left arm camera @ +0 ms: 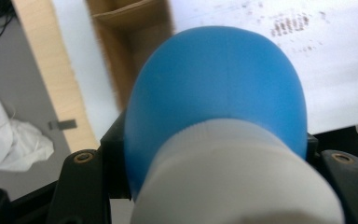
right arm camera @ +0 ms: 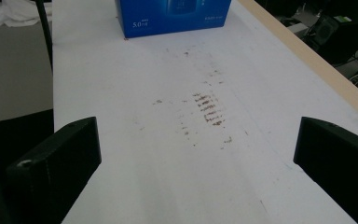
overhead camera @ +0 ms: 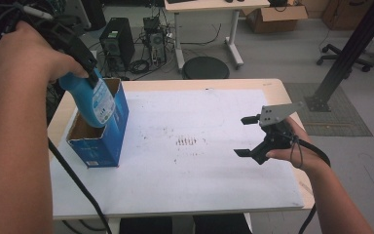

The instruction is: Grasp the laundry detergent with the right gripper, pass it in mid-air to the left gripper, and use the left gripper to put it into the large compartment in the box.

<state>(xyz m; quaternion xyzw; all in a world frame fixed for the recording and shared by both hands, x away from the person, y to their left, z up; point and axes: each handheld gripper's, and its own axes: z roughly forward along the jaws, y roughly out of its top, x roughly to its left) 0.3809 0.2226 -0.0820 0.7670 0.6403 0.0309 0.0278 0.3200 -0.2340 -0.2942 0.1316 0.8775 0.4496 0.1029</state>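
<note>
Over the open blue cardboard box (overhead camera: 100,139) at the table's left: left gripper (overhead camera: 85,61) clamped on the white-capped neck of a blue plastic bottle (overhead camera: 93,100), tilted base-down into the opening, probably for packing. At the right, above the stained white table sheet (overhead camera: 199,146): right gripper (overhead camera: 246,136) with jaws wide apart, holding nothing, seemingly just waiting.

Blue box (right arm camera: 173,16): white print "5.0×4" read at lower left of its side; other print too blurred. Bottle (overhead camera: 93,100) label illegible.
</note>
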